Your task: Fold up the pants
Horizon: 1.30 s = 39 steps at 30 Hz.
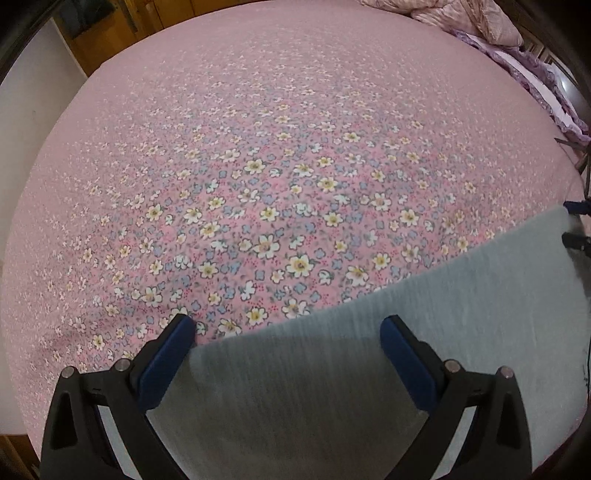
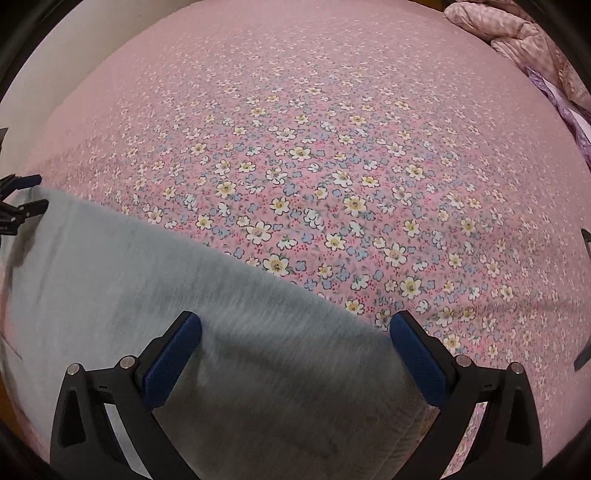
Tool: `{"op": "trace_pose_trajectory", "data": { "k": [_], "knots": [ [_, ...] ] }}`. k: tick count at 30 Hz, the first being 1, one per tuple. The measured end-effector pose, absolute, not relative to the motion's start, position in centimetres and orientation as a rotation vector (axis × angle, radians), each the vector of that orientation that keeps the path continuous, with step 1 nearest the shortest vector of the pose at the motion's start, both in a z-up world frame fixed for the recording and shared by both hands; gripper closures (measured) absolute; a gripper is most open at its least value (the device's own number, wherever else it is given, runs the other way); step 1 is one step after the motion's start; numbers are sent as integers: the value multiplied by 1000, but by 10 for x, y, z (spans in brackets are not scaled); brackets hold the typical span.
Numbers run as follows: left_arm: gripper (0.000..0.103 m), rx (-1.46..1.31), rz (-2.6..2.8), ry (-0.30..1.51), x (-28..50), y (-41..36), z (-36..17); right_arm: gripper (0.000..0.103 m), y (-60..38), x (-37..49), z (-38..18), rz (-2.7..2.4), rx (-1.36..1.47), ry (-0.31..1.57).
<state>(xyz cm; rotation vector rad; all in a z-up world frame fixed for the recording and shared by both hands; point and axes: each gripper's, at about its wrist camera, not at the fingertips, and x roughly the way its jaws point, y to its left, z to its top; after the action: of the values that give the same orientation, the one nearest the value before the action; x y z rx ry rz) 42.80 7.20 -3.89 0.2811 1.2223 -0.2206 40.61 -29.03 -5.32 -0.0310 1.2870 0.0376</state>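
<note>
Grey pants (image 1: 332, 387) are straddled by the spread left claw (image 1: 286, 332) and right claw (image 2: 295, 328); if closed unevenly, the fold could be skewed on the bed (image 1: 258, 147).

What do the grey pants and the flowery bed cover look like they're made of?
Grey pants: probably a soft knit, matte with fine ribbed lines. Bed cover: likely thin printed cotton, matte and smooth with a small floral print. Neither fibre is certain.

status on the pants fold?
Left tongs open, right tongs open, both over pants. Pants flat on the bed, not gripped. Quilt far off; nothing in the way.
</note>
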Motion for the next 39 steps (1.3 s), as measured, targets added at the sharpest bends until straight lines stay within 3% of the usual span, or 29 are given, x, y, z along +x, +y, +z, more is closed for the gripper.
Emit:
{"op": "trace_pose_trajectory", "data": {
  "k": [2,5,7,8,9,10,11,12,13,14,31,39],
  "knots": [
    [4,245,-191,1228,425,75,-38,0,-290,412,-53,43,-43,1282],
    [21,209,-183,1227,405,69,-33,0,-286,405,-50,57,-51,1262],
    [44,232,-198,1216,399,62,-31,9,-286,401,-49,66,-40,1255],
    [53,238,-208,1212,395,55,-30,22,-283,395,-48,75,-27,1253],
    [69,244,-217,1212,392,49,-29,31,-282,392,-44,83,-25,1249],
    [86,249,-225,1214,390,44,-29,52,-281,389,-40,93,-20,1250],
    [93,251,-230,1215,388,40,-29,73,-279,387,-37,101,-14,1253],
    [97,255,-228,1214,385,36,-29,82,-278,385,-34,114,0,1260],
    [98,270,-212,1205,384,28,-32,94,-277,383,-31,125,18,1271],
    [98,273,-205,1199,381,26,-31,95,-276,381,-29,131,30,1277],
    [98,105,-232,987,247,54,81,96,-267,247,85,185,7,1071],
    [98,120,-208,912,150,55,98,96,-235,187,94,160,-145,1006]
  ]
}}
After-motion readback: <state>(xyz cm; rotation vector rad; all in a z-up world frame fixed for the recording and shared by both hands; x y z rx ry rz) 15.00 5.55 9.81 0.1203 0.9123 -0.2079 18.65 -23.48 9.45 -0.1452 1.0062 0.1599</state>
